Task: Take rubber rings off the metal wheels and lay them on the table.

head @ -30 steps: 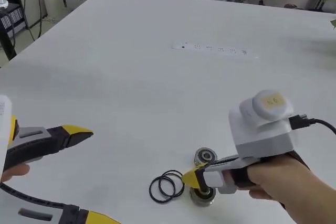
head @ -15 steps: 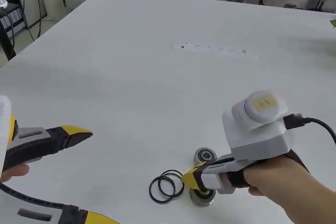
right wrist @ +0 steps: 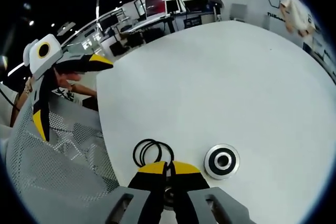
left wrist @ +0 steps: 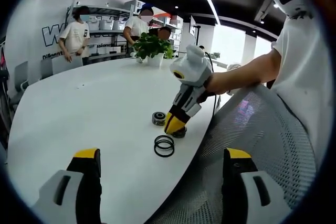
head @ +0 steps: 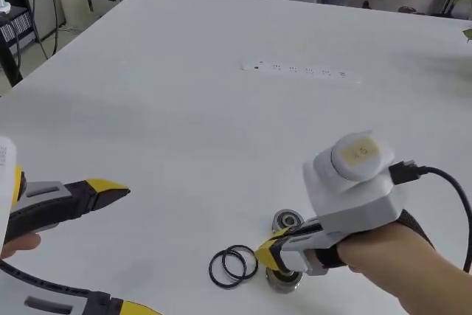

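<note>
While the right gripper (head: 267,253) reaches in from the near right edge of the white bench (head: 184,108), its yellow-tipped fingers (right wrist: 153,168) are pressed together, with the tips directly over the nearer wheel (head: 285,279). Whether they pinch anything on that wheel cannot be told; the right gripper view shows only a dark part of it below the closed tips. A second wheel (head: 287,220) lies flat just beyond the first, apart from the fingers, its dark centre facing up. Two black rings (head: 233,264) lie flat on the bench just left of the nearer wheel, overlapping each other and clear of both wheels. The left gripper (left wrist: 163,156) is held at the near left, well apart from the wheels, with its fingers spread wide and nothing between them. A hand (head: 383,252) grips the right gripper's handle. A white power strip (head: 302,70) lies far across the bench.
</note>
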